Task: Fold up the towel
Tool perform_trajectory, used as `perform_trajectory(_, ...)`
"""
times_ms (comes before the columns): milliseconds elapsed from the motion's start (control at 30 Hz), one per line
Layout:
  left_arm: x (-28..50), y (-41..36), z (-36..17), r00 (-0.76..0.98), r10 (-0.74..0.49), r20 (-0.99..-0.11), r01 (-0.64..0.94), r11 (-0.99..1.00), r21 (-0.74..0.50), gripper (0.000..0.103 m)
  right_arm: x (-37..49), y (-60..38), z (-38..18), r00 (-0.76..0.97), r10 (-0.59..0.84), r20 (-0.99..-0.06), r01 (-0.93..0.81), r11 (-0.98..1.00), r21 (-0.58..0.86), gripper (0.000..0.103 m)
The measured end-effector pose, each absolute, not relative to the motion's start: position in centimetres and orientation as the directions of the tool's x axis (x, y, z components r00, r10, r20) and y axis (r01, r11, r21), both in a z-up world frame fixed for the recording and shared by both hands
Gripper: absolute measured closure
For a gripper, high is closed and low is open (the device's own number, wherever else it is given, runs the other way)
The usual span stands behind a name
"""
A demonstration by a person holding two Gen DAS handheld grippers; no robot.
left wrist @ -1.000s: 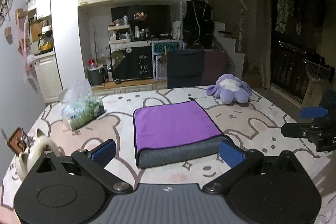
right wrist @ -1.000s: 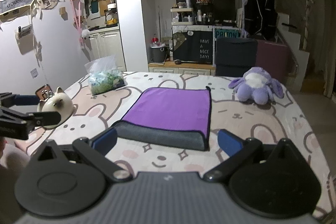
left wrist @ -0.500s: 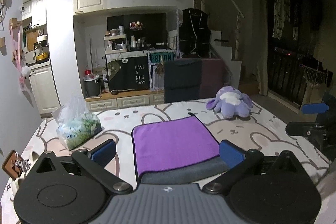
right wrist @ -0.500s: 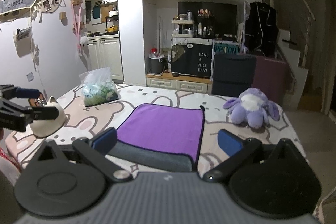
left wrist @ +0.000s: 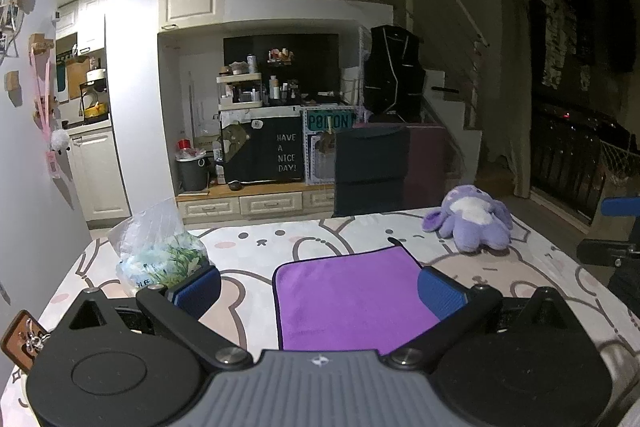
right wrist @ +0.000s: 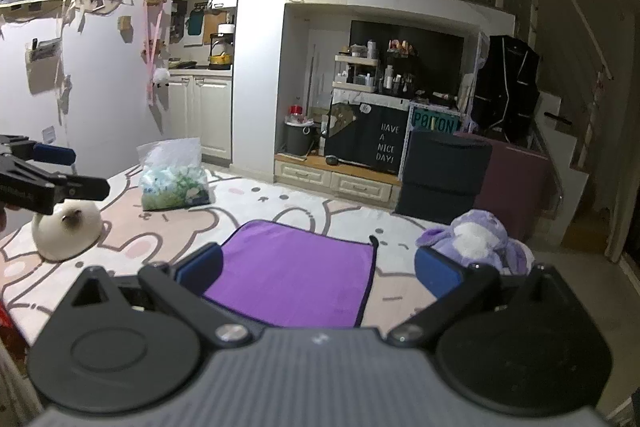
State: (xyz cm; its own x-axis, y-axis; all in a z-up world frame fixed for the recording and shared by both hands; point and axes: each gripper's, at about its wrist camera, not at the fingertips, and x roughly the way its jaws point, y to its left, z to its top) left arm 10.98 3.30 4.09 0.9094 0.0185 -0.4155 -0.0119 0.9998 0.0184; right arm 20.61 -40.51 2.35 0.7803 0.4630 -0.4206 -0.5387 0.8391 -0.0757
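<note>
A folded purple towel (left wrist: pixel 352 297) lies flat on the bunny-print table (left wrist: pixel 256 291); it also shows in the right wrist view (right wrist: pixel 296 277). My left gripper (left wrist: pixel 320 289) is open and empty, held above the towel's near edge, which is hidden behind it. My right gripper (right wrist: pixel 318 273) is open and empty, also held back above the near side of the towel. Each gripper shows at the edge of the other's view: the right gripper (left wrist: pixel 616 235) and the left gripper (right wrist: pixel 44 173).
A plastic bag of tissues (left wrist: pixel 160 255) sits left of the towel. A purple plush toy (left wrist: pixel 472 223) lies at the far right. A white cat-shaped dish (right wrist: pixel 68 231) and a keyring (left wrist: pixel 22 341) lie at the left edge. A dark chair (left wrist: pixel 372 171) stands behind the table.
Both grippers have drawn back and tilted up from the towel, so its grey near fold has dropped out of sight. The towel has not moved.
</note>
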Motion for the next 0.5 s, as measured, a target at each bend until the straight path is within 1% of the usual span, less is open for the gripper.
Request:
perform_trajectory(167,12.7,3.7,3.5,0.917,0.042,-0.396,-0.032,0.999,0.032,0.000,21.4,-40.3,1.8,0.794,0.462,-0.394,-0.528,0.846,-0.072,0.001)
perform_trajectory(300,14.2,4.3,2.5,0.916,0.049,-0.398,-0.041,0.999,0.031,0.000,22.4,-40.0,1.2,0.796,0.456,-0.399,-0.518,0.853,-0.059,0.000)
perform_trajectory(400,15.4,4.9,1.6,0.902,0.039,-0.429,-0.041,0.999,0.005,0.000,23.3,-39.9,0.4,0.796,0.456,-0.398,-0.508,0.861,-0.030,0.000)
perform_trajectory(500,16.8,5.4,0.5,0.885,0.047,-0.464,-0.047,0.999,0.011,0.000,24.3,-39.7,-0.4,0.785,0.455,-0.421,-0.505,0.863,-0.008,0.000)
